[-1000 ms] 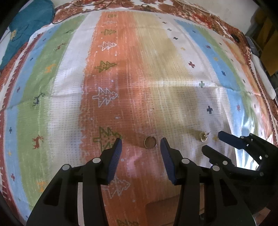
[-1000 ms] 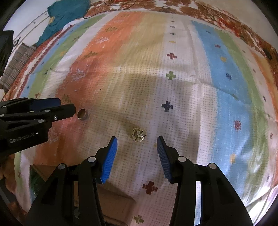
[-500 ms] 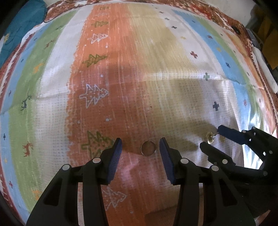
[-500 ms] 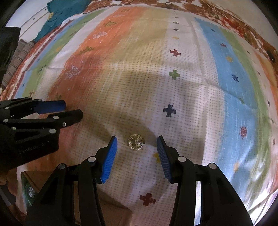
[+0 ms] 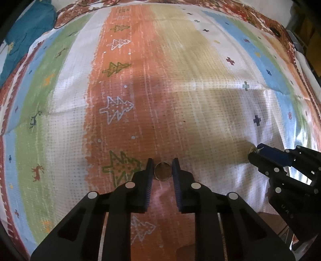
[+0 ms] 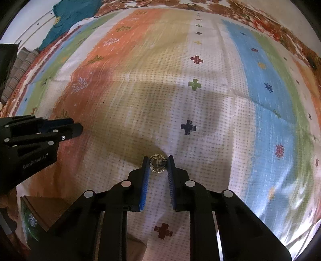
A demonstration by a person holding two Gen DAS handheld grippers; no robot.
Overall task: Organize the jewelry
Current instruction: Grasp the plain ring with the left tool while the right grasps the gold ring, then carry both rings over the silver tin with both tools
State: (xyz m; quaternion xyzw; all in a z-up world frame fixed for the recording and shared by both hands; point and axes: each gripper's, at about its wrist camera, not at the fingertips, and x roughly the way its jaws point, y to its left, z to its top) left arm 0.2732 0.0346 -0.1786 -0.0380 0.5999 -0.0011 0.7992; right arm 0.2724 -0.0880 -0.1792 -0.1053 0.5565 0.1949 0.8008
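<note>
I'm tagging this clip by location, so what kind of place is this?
Probably a home, likely a bed or floor: a striped patterned cloth covers the surface, teal clothing lies at its edge, and a plain ring rests on it.

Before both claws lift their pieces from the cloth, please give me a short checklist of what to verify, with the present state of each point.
1. Left claw closed around the plain gold ring: ok, its pads touch both sides.
2. Right claw closed around the ornate ring: ok, it sits between the pads.
3. Grip firm enough to lift: cannot tell; both pieces rest near the fingertips.
4. Striped cloth not pinched with the jewelry: cannot tell; the fabric puckers near the right claw.
5. The two claws apart from each other: ok.
6. Jewelry box ready to receive: cannot tell, only a corner shows.
</note>
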